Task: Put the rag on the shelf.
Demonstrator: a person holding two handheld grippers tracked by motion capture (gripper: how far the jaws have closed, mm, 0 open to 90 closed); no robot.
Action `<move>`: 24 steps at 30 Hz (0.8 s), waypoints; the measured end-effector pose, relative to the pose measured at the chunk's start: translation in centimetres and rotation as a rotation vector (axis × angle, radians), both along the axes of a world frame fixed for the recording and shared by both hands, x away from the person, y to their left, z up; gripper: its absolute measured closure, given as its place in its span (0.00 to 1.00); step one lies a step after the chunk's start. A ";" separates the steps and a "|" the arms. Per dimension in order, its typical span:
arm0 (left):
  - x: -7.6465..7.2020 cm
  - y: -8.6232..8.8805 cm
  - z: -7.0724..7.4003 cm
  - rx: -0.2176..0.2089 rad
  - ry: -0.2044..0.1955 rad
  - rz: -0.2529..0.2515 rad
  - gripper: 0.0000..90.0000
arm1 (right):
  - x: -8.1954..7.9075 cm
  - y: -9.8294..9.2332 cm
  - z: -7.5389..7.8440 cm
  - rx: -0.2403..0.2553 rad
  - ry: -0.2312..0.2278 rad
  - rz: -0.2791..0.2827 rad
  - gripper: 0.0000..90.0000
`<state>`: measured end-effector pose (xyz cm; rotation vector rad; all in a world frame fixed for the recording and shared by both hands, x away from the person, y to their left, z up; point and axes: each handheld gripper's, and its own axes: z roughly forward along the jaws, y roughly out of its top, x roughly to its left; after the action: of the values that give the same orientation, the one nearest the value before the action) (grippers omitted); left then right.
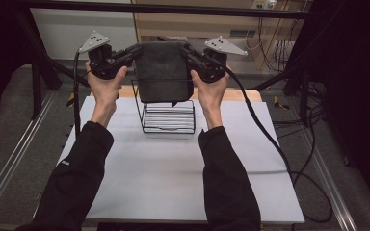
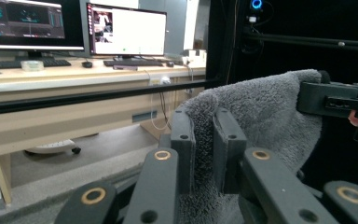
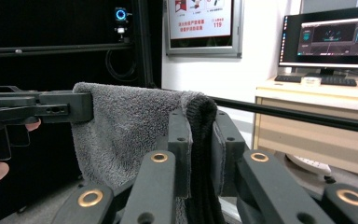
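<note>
A dark grey towel (image 1: 162, 71) hangs folded in the air above a black wire rack (image 1: 167, 115) on the white table. My left gripper (image 1: 136, 51) is shut on the towel's upper left corner, and my right gripper (image 1: 187, 50) is shut on its upper right corner. In the left gripper view the jaws pinch the fuzzy towel (image 2: 261, 112) at my left gripper (image 2: 204, 140), with the other gripper's jaw (image 2: 335, 98) clamped at the far corner. In the right gripper view my right gripper (image 3: 199, 144) clamps the towel's rolled edge (image 3: 130, 126).
The white table top (image 1: 173, 173) extends toward the person. Black frame bars (image 1: 173, 8) run overhead and at both sides. Cables (image 1: 270, 139) trail off the right. Desks with monitors (image 2: 126, 30) stand beyond the frame.
</note>
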<state>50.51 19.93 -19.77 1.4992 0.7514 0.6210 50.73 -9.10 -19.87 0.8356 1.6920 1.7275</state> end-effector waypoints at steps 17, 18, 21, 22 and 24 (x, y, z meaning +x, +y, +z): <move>-1.7 0.5 -1.9 0.027 0.052 -0.073 0.88 | -1.4 -0.8 -2.1 -0.023 0.053 0.069 0.89; -1.8 0.6 -1.9 0.034 0.056 -0.075 0.88 | -1.5 -0.9 -2.2 -0.022 0.055 0.075 0.89; -2.2 0.6 -2.2 0.040 0.071 -0.077 0.87 | -2.0 -1.1 -2.4 -0.031 0.070 0.096 0.89; -2.4 0.6 -2.3 0.043 0.077 -0.079 0.87 | -2.2 -1.1 -2.5 -0.037 0.076 0.101 0.89; -2.8 0.7 -2.6 0.044 0.088 -0.085 0.87 | -2.5 -1.2 -2.6 -0.046 0.087 0.114 0.89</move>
<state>47.73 20.63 -22.40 1.5985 0.7409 0.5131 48.20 -10.26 -22.52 0.8179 1.8621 1.7425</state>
